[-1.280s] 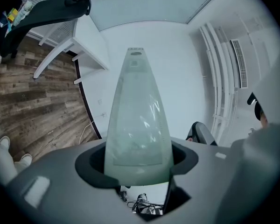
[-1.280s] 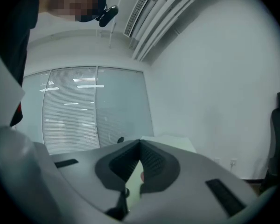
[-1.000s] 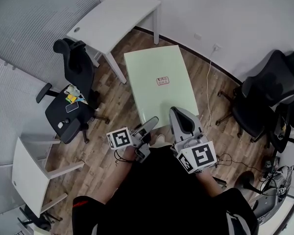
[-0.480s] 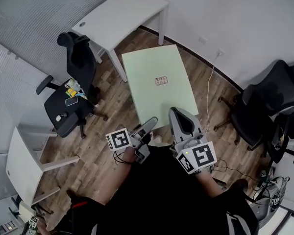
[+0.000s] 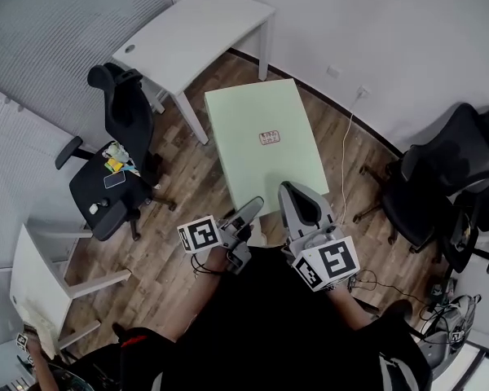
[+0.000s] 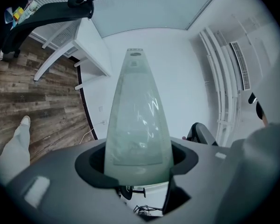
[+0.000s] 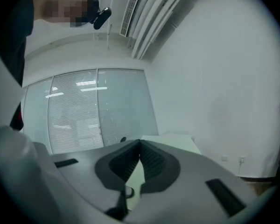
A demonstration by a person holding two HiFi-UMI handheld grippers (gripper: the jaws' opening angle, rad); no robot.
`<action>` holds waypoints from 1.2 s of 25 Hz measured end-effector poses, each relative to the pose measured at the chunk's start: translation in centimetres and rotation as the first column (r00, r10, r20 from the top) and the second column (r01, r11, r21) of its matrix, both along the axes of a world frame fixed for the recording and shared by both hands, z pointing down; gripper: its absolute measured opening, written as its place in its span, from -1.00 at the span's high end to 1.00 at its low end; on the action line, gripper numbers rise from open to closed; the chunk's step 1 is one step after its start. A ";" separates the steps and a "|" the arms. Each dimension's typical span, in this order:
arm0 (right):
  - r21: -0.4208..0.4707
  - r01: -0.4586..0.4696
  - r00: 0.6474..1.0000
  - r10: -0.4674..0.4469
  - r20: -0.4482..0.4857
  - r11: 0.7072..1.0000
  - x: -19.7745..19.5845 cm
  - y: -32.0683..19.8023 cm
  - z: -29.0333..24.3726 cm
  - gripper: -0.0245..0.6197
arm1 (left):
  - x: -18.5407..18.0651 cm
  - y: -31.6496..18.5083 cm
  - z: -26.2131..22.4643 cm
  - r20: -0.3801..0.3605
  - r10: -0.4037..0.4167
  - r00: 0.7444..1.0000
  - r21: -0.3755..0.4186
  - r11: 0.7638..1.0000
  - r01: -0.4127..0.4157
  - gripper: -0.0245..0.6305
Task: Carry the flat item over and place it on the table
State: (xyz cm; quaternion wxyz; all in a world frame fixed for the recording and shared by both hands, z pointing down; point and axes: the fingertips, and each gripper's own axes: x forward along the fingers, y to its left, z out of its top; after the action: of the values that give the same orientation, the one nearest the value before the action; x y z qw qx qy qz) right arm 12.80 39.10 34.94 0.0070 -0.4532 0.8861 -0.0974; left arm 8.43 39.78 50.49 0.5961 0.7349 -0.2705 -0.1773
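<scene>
Little has shifted in the last second: the pale green panel (image 5: 265, 133) still hangs just short of the white table (image 5: 196, 35), clamped in the jaws of left gripper (image 5: 249, 208) and right gripper (image 5: 298, 198), so the carry looks unfinished.

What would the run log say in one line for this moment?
left gripper: shut on green board, held in air | right gripper: jaws together | white table: ahead, board not on it

Head cam: overhead, steep down, far. L gripper (image 5: 253, 206) cam: close, tilted up. R gripper (image 5: 292, 190) cam: close, faces blinds (image 7: 74, 111). Head+L share green panel (image 5: 265, 137), white desk (image 5: 196, 35).
</scene>
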 end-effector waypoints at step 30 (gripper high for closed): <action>-0.060 -0.027 0.998 0.024 -0.053 0.998 -1.5 -22.3 0.7 0.92 | -2.6 -22.2 -0.1 -0.006 -0.046 0.999 -0.024 0.999 0.046 0.07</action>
State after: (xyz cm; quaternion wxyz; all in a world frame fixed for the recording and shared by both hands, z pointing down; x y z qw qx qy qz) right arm 11.32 16.83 35.65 -0.0289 -0.4667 0.8768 -0.1121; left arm 5.79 17.60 50.43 0.6016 0.7206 -0.2875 -0.1902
